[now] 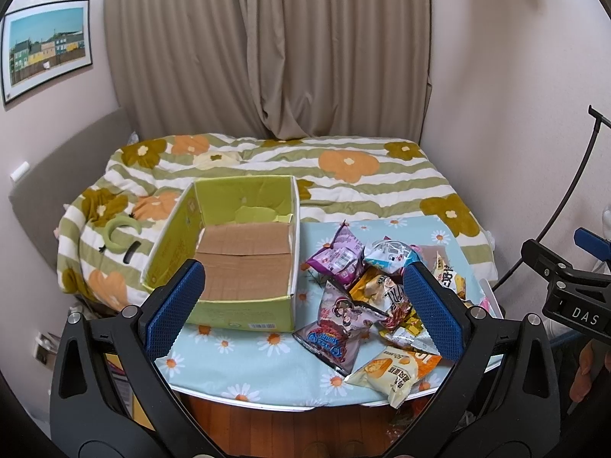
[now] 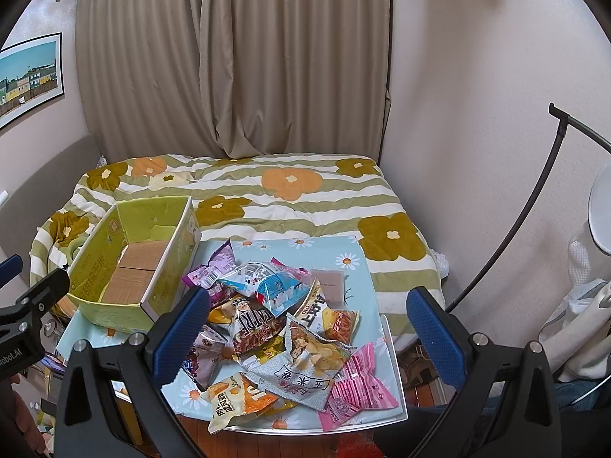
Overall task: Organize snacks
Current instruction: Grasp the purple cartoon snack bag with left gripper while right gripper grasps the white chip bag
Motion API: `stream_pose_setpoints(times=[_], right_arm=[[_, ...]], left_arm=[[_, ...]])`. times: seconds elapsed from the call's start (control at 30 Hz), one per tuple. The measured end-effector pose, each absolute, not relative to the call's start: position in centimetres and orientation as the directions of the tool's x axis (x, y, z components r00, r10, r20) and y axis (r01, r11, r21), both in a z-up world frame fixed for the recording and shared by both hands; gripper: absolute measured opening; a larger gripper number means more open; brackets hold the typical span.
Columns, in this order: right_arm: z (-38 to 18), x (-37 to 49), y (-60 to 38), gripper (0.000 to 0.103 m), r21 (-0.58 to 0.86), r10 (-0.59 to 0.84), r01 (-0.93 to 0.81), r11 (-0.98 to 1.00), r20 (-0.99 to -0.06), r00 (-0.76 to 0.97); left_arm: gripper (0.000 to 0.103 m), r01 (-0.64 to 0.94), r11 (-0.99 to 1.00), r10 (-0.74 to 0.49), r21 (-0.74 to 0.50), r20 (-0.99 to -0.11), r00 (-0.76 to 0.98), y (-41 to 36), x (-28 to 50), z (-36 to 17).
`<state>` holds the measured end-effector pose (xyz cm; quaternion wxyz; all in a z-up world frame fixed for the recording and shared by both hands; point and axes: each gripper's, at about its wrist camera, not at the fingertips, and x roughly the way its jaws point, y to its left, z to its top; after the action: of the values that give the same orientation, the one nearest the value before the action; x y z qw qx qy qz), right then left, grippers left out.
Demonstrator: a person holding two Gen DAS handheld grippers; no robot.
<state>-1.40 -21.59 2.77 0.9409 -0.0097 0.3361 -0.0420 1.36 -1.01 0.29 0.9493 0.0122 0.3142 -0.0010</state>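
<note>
An open green cardboard box (image 1: 244, 252) stands empty on the left of a small table with a daisy-print cloth (image 1: 267, 347); it also shows in the right wrist view (image 2: 126, 267). A pile of several snack packets (image 1: 366, 297) lies to its right, also in the right wrist view (image 2: 282, 328), with a pink packet (image 2: 355, 385) at the front right. My left gripper (image 1: 305, 305) is open and empty, above the table's front edge. My right gripper (image 2: 305, 336) is open and empty, over the pile's near side.
A bed with a flowered green-striped quilt (image 1: 343, 175) lies behind the table, with beige curtains (image 1: 267, 45) beyond. A black curved stand (image 2: 534, 206) rises at the right. The right gripper's body (image 1: 573, 290) shows at the right edge of the left wrist view.
</note>
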Motion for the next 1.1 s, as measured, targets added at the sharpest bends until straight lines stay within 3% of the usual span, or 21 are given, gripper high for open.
stream_pose_setpoints(times=[0.53,0.83,1.1], right_arm=[[1.7,-1.0,-21.6,0.103,-0.03,-0.08,0.081,0.996,-0.677,0.732],[-5.7,1.3,-22.2,0.103,0.035,-0.045,0.118,0.992,-0.792,0.609],[-12.2,3.1,-23.3,0.103,0.102,-0.032,0.23,0.968,-0.857,0.515]], left_arm=[[0.103,0.036,0.999,-0.002,0.041,-0.634,0.774,-0.9,2.4,-0.6],[0.102,0.207,0.977,-0.092,0.058,-0.757,0.647,-1.4,6.1,-9.5],[0.103,0.378,0.919,-0.144,0.108,-0.803,0.579,-3.7,9.7,-18.3]])
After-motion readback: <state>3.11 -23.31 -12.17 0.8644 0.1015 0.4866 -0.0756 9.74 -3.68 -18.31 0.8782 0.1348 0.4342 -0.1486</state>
